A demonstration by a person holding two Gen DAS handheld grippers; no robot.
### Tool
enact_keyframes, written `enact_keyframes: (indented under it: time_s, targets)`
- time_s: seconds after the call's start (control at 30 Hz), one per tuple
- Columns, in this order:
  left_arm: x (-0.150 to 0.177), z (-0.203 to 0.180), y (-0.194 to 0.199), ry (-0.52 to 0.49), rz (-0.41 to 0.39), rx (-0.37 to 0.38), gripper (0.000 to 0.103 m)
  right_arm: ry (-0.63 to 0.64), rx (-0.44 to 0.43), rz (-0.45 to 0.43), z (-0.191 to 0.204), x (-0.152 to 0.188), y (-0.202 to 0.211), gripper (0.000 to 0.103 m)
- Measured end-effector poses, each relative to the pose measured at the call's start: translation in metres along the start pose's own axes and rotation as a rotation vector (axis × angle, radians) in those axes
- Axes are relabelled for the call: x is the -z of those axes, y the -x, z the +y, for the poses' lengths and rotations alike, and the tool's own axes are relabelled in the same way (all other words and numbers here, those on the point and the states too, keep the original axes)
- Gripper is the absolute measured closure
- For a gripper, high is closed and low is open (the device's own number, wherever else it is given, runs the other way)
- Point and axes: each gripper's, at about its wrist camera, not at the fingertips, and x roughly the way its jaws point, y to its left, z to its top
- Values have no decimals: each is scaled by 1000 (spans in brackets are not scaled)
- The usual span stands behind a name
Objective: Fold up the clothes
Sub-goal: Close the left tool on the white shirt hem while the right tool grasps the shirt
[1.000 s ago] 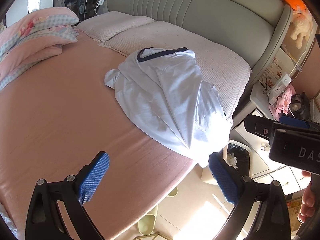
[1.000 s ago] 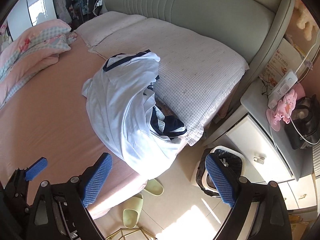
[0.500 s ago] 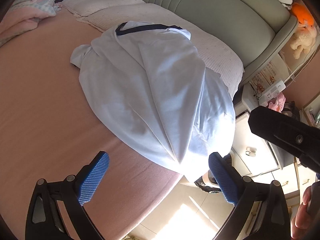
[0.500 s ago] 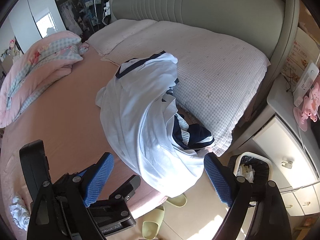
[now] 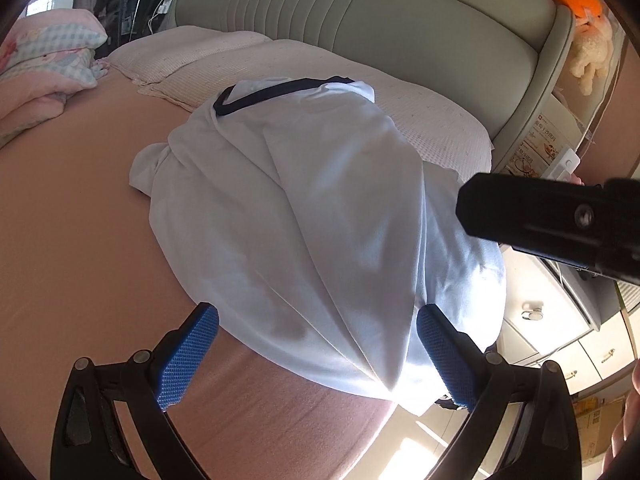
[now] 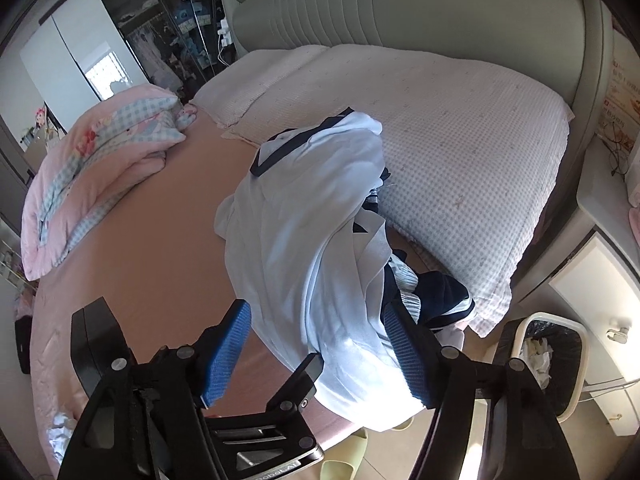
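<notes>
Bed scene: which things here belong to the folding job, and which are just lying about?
Job: white shirt; left gripper, open; right gripper, closing around the shirt's hem.

Lying about: pink quilt, pillows, plush toys, bin, slippers.

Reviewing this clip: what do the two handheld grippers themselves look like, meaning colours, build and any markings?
Both match. The left gripper and the right gripper each have black, bolted linkage arms ending in flat blue pads with a fine woven texture. Silver bolt heads dot the joints. The left gripper's black body shows in the right wrist view, with partly cut-off white lettering along its lower edge. No sleeves or cables are visible.
</notes>
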Motion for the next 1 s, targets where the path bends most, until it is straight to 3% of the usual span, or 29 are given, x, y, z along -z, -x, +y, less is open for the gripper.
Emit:
enact_keyframes:
  time_s: [0.23, 0.43, 0.67, 1.0]
  targets:
    - [2, 8, -16, 63, 32, 54, 2, -114, -83, 32, -19, -8, -16, 52]
    - [1, 6, -25, 57, 51, 58, 2, -177, -91, 56, -32, -5, -32, 60]
    - [1, 25, -53, 194, 187, 158, 0, -280, -142, 85, -50, -3, -50, 71]
    - [4, 29, -56, 213, 180, 175, 0, -281, -173, 69, -46, 7, -50, 73]
